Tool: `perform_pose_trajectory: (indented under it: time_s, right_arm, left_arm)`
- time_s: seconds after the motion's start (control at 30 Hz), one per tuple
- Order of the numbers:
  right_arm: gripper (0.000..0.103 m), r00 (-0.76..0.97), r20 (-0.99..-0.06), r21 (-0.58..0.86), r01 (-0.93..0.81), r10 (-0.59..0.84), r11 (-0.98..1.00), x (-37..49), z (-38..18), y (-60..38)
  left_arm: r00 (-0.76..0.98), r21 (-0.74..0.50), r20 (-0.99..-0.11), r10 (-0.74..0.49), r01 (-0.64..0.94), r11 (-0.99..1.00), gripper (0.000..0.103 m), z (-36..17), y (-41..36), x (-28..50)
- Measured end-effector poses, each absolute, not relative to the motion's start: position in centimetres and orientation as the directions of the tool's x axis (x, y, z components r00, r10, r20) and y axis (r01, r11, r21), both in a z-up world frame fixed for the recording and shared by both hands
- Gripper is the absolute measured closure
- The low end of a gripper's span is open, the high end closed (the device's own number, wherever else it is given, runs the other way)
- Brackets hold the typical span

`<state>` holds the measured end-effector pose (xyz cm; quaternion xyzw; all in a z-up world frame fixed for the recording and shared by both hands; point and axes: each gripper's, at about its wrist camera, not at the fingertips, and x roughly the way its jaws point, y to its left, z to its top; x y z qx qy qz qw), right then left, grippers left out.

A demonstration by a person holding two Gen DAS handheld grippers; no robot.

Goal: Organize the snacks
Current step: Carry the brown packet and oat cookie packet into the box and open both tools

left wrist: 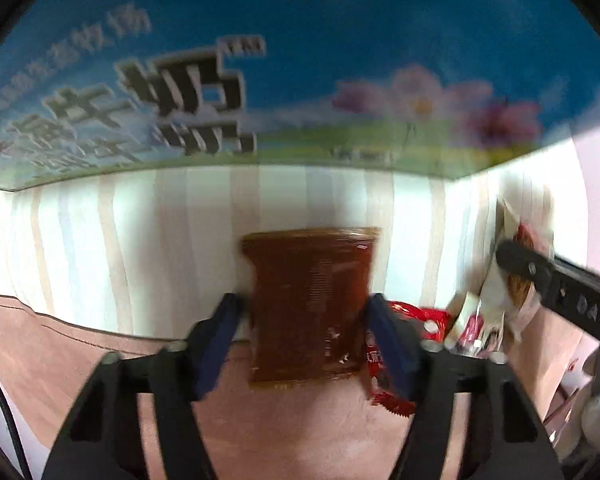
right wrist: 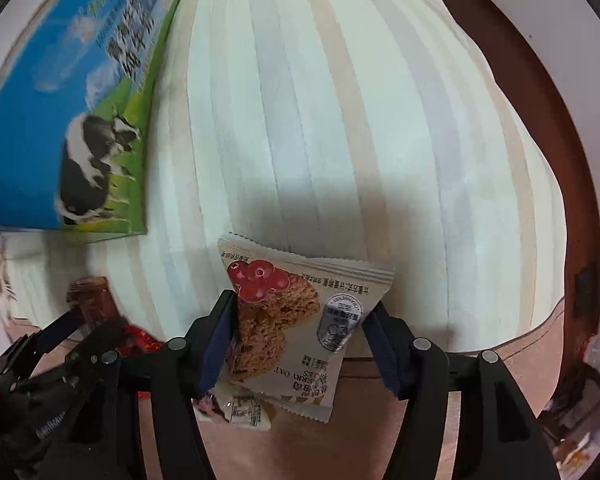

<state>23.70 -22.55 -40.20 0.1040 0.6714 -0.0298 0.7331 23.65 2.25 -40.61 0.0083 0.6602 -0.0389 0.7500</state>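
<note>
My left gripper (left wrist: 305,316) is shut on a brown snack packet (left wrist: 310,300) and holds it above the striped cloth (left wrist: 140,240). My right gripper (right wrist: 300,316) is shut on a cream cranberry oat cookie packet (right wrist: 300,320). The right gripper also shows at the right in the left wrist view (left wrist: 520,264), with the cookie packet (left wrist: 512,248) in it. The left gripper with the brown packet (right wrist: 94,300) shows at the lower left of the right wrist view. A red snack packet (left wrist: 416,316) lies on the table under the left gripper.
A blue milk carton box (left wrist: 300,60) with a cow picture (right wrist: 92,160) stands on the striped cloth at the back left. A small white candy packet (right wrist: 244,412) lies under the cookie packet. The brown table edge (right wrist: 572,200) runs on the right.
</note>
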Motion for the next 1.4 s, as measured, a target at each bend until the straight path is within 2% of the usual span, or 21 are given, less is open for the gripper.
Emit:
perform_pose_trajectory:
  time_s: [0.2, 0.47, 0.77, 0.87, 0.93, 1.0, 1.1, 1.3, 1.4]
  right_arm:
    - [0.046, 0.091, -0.995, 0.041, 0.104, 0.032, 0.994, 23.2, -40.2, -20.9]
    - [0.047, 0.021, -0.999, 0.027, 0.097, 0.025, 0.995, 19.2, -40.0, -23.0]
    - [0.047, -0.076, -0.991, 0.111, 0.034, 0.113, 0.993, 12.0, -41.0, -19.3]
    - [0.047, -0.085, -0.978, 0.189, 0.026, 0.191, 0.982, 10.5, -41.2, -17.0]
    - [0.047, -0.094, -0.968, 0.230, 0.034, 0.232, 0.973, 10.2, -41.7, -16.0]
    - [0.044, -0.117, -0.951, 0.281, 0.054, 0.286, 0.958, 10.4, -42.5, -14.9]
    - [0.028, -0.137, -0.934, 0.316, 0.104, 0.329, 0.943, 10.3, -43.2, -12.9]
    - [0.027, -0.148, -0.940, 0.292, 0.123, 0.308, 0.949, 9.4, -44.0, -9.9]
    - [0.027, -0.143, -0.946, 0.274, 0.135, 0.292, 0.952, 8.7, -44.1, -9.9]
  left_arm:
    - [0.120, -0.013, -0.992, -0.024, 0.086, 0.996, 0.049, -40.9, 5.7, 20.5]
    - [0.016, -0.047, -0.999, -0.047, -0.002, 0.999, 0.049, -42.1, 12.3, 14.9]
    - [-0.049, -0.120, -0.991, -0.121, -0.013, 0.993, 0.049, -43.8, 11.6, 8.8]
    - [-0.079, -0.112, -0.991, -0.110, 0.016, 0.994, 0.045, -45.2, 10.7, 7.4]
    - [-0.082, -0.130, -0.988, -0.128, 0.022, 0.991, 0.036, -46.0, 11.3, 6.4]
    - [-0.097, -0.158, -0.983, -0.156, 0.010, 0.987, 0.027, -46.5, 11.5, 6.2]
    - [-0.108, -0.165, -0.980, -0.165, -0.006, 0.986, 0.027, -47.7, 12.9, 7.7]
    - [-0.113, -0.154, -0.981, -0.156, -0.028, 0.988, 0.027, -47.6, 14.4, 8.7]
    - [-0.112, -0.141, -0.983, -0.144, -0.037, 0.989, 0.029, -47.4, 12.8, 8.0]
